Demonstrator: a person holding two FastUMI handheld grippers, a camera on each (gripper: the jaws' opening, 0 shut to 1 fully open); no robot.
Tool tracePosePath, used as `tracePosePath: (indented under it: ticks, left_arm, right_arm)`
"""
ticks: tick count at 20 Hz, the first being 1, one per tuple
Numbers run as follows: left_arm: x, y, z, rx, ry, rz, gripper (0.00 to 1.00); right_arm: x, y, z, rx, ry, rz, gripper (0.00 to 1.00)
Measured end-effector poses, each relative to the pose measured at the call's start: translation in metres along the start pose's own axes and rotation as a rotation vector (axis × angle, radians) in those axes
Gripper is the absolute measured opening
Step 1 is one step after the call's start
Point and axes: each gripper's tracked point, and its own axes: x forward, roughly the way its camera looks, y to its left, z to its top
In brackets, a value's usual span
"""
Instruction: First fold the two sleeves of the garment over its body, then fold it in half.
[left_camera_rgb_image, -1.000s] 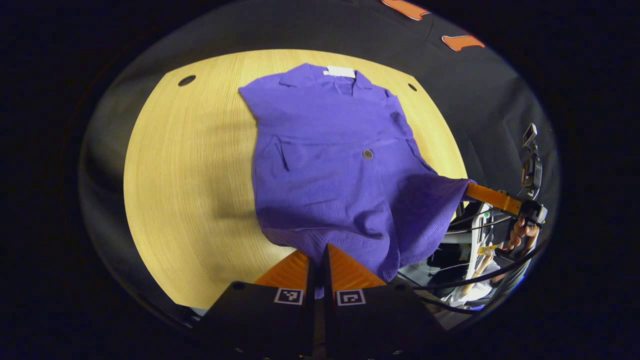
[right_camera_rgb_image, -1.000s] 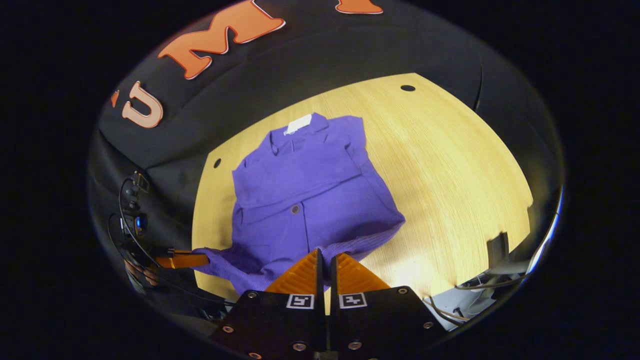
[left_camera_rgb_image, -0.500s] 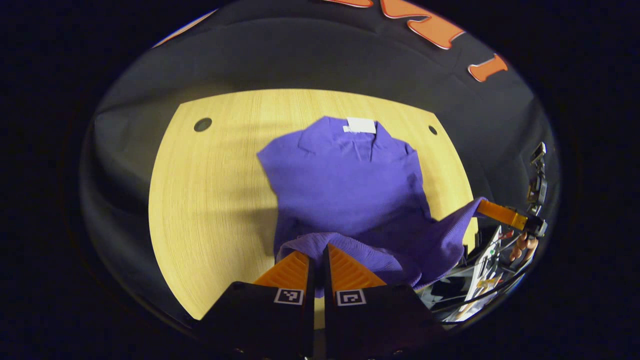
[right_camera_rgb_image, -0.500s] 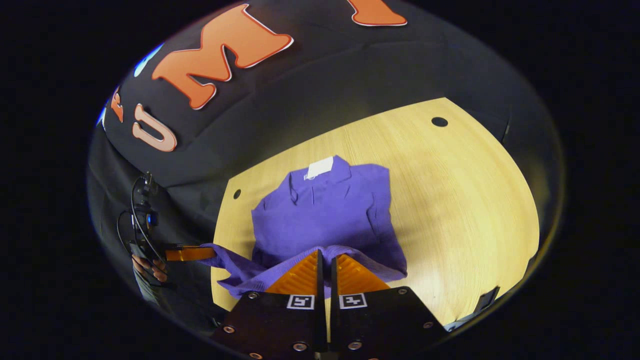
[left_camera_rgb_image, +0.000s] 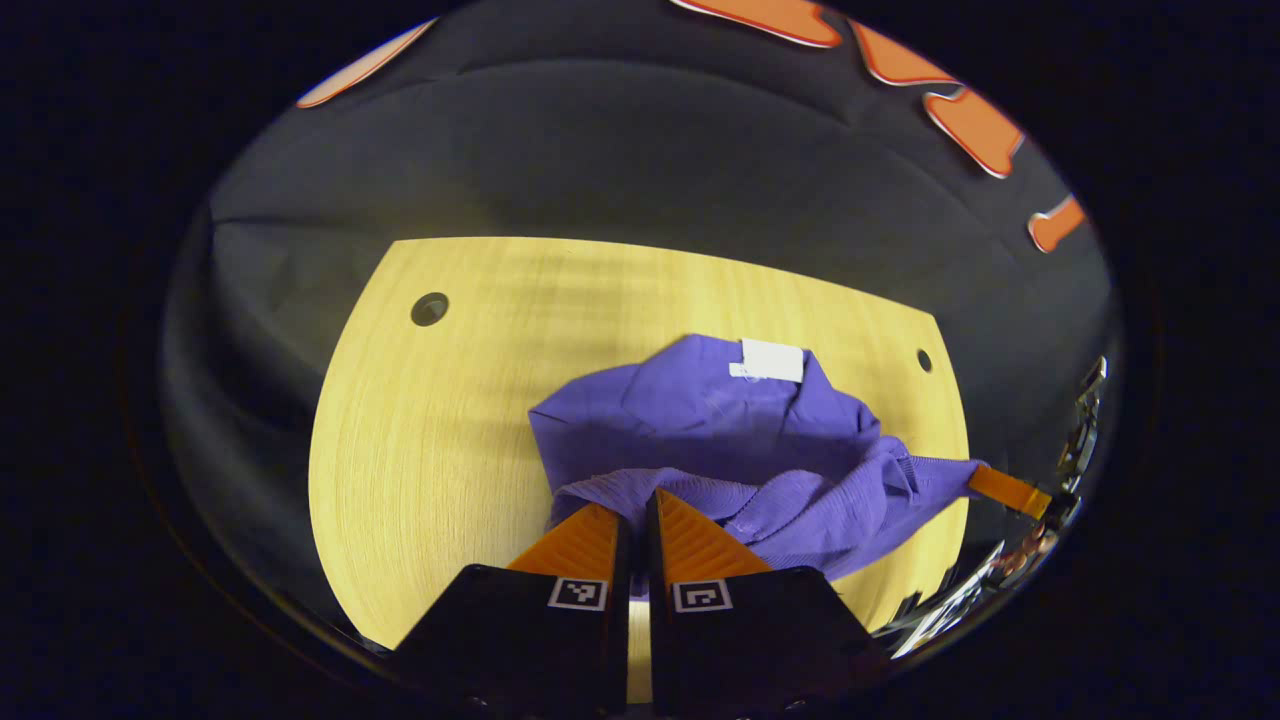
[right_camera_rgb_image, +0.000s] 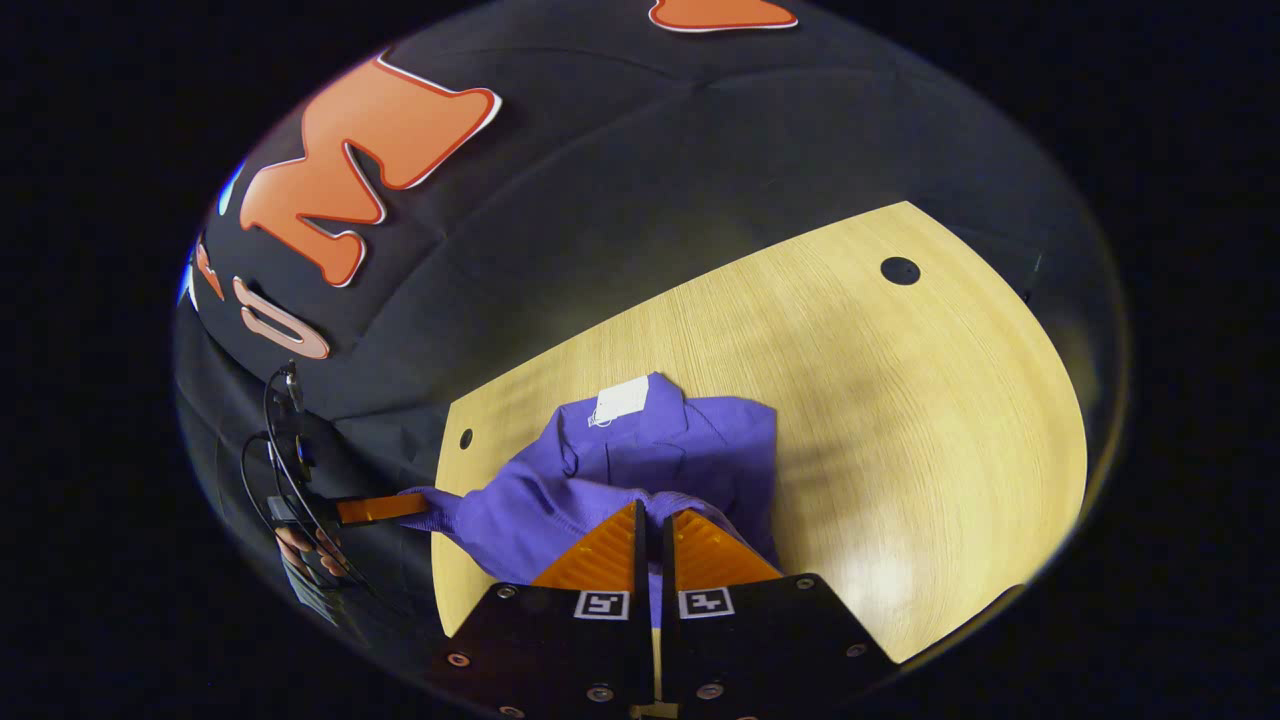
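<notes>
While pinched: one garment (left_camera_rgb_image: 720, 440), two grippers

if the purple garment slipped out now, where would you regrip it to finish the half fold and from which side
Probably the ribbed hem, at its two bottom corners, coming from the near table edge with the jaws flat across the cloth edge. The purple garment lies collar-far, white tag at the far end, so the hem is nearest; the left gripper and right gripper pinch it there.

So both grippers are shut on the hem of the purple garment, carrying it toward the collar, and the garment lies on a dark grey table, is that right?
Not quite: the table is light wood, as the right gripper view shows. Both the left gripper and right gripper are shut on the purple garment, as you say.
</notes>
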Motion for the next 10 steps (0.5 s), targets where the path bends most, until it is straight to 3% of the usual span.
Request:
tracePosePath:
  ticks: [3,7,8,10]
  left_arm:
    - [0.024,0.001,0.023,-0.019,-0.062,-0.007,0.1]
    - [0.033,0.013,0.045,0.009,-0.145,0.076,0.1]
    - [0.032,0.015,0.049,0.02,-0.162,0.095,0.12]
    - [0.033,0.027,0.064,0.04,-0.221,0.152,0.26]
  right_arm:
    - [0.017,0.002,0.012,-0.026,0.009,0.005,0.03]
    - [0.035,0.002,0.028,-0.061,-0.01,-0.016,0.03]
    - [0.038,0.005,0.034,-0.053,-0.021,-0.017,0.04]
    - [0.044,0.01,0.047,-0.012,-0.052,-0.003,0.07]
